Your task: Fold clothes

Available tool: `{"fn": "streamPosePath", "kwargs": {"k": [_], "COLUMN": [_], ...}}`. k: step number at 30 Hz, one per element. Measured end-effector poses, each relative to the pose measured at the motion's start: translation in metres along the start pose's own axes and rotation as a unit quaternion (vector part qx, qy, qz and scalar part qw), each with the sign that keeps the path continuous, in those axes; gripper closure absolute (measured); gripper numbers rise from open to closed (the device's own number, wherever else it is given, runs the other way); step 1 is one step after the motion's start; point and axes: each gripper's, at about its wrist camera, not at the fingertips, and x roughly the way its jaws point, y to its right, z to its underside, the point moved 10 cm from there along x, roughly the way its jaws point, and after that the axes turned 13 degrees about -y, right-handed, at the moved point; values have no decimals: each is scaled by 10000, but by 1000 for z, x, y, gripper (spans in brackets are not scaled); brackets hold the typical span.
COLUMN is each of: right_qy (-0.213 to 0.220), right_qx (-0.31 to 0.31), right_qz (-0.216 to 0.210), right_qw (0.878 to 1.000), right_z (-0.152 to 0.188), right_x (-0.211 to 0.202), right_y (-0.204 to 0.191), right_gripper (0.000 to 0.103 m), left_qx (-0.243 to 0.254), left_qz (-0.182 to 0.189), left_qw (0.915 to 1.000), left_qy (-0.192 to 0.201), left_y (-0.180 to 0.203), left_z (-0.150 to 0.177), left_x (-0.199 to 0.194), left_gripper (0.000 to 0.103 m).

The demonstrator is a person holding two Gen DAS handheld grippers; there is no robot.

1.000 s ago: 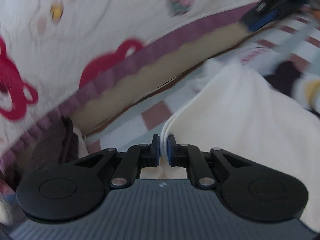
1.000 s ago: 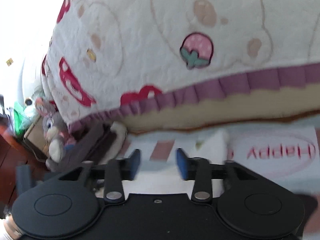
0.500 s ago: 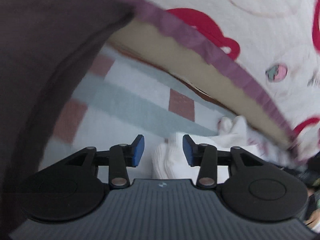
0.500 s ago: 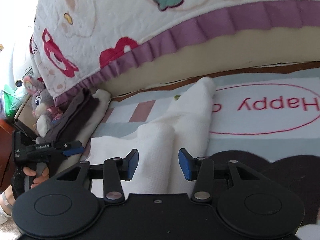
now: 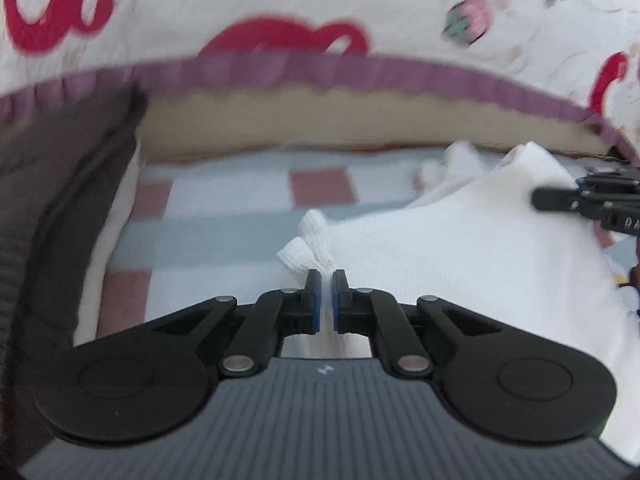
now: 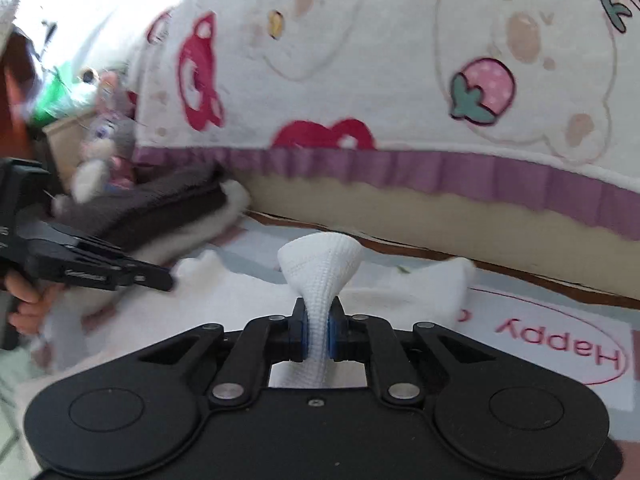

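White cloth (image 5: 460,248) lies spread over a checked mat (image 5: 224,236) on the floor, close along the mat's far edge where a bed's tan base (image 5: 320,124) runs. A cartoon-printed bedspread (image 6: 380,60) with a purple ruffle hangs over that base.

The left gripper (image 5: 326,296) has just been closing, and its blue pads are pressed together on a thin corner of the white cloth; a small bunch of fabric pokes out just past the fingertips. That corner sits toward the left side of the mat, near a dark brown garment (image 5: 52,208) lying over pale fabric at the mat's left edge.

The right gripper (image 6: 317,330) has also just been closing, and its jaws are clamped on a thicker gather of the same cloth, which fans upward into a funnel shape above the pads. This end is nearer the part of the mat printed with red lettering inside an oval (image 6: 560,344).

From the right wrist view, a person's hand (image 6: 24,300) holds the left gripper's handle at the far left. Beyond the brown garment a grey plush rabbit (image 6: 104,148) is blurred.

No containers are visible in either view.
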Motion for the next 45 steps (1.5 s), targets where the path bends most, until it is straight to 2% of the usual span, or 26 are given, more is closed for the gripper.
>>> {"fn": "streamPosePath", "kwargs": {"k": [2,4,6,8,10,12,13,15,16,17,18,20,22,26,28,29,30,31,32,34,36,38,40,42,45], "right_qy": [-3,-251,-520,-773,-789,-822,-814,-758,-651,-552,-363,-85,85,526,711,774,736,537,333,-33,-399,-292,-303,-259,-119], "right_qx": [2,284,617,931,1047,1098,1099,1068,1027,1029,1060,1027,982,1008,1036,1055,1136,1133,1127,1477,1829,2429,2763,2604,1888], "right_qz": [23,47,-54,-339,-565,-678,-659,-617,-596,-646,-706,-728,-680,-611,-548,-483,-337,-122,95,367,636,175,-241,-487,-637], "right_qw": [10000,9993,9967,9921,9898,9882,9884,9895,9908,9911,9912,9920,9928,9916,9906,9902,9902,9920,9930,9883,9803,9694,9603,9639,9799], "right_z": [1,6,11,17,19,20,21,19,16,13,9,3,-3,-36,-61,-73,-79,-79,-78,-62,-45,-27,-7,5,10], "right_x": [-2,12,26,35,38,43,45,49,47,44,38,26,15,-7,-11,-10,-2,12,25,41,55,42,26,7,-27], "right_y": [-1,13,23,27,26,26,28,30,30,30,29,27,26,34,43,47,57,65,73,90,105,106,97,79,40], "right_gripper": [90,88,83,71,63,61,61,67,88,90,90,91,92,92,92,92,91,87,79,66,65,55,55,55,55], "left_qx": [-94,-74,-104,-234,-331,-396,-420,-430,-412,-309,-196,-43,-201,-181,-409,-551,-696,-896,-956,-1039,-1119,-825,-616,-531,-346], "left_qz": [207,145,78,183,164,30,-18,-52,-34,-71,-115,-127,129,-43,-71,-240,-427,-745,-762,-718,-673,-774,-762,-664,-472], "left_qw": [9997,9999,9998,9993,9989,9985,9983,9979,9977,9981,9984,9996,9994,9951,9904,9886,9863,9866,9884,9911,9914,9932,9946,9957,9976], "left_qy": [31,-56,-145,-215,-280,-367,-404,-485,-529,-527,-519,-262,245,972,1316,1381,1433,1145,898,422,-56,-269,-344,-376,-370], "left_y": [6,7,4,2,-2,-6,-8,-9,-8,-6,-3,3,2,-3,-9,-14,-19,-28,-31,-37,-42,-39,-34,-28,-14], "left_z": [1,5,9,10,10,11,10,9,9,6,3,-6,-20,-48,-68,-74,-78,-75,-65,-45,-24,-11,-3,1,0], "left_x": [-2,3,7,10,16,25,30,38,42,41,39,26,3,-32,-44,-42,-39,-25,-16,1,16,18,16,14,15], "left_gripper": [98,97,96,96,88,68,67,71,77,96,97,97,97,97,96,91,76,63,58,61,60,60,58,58,58]}}
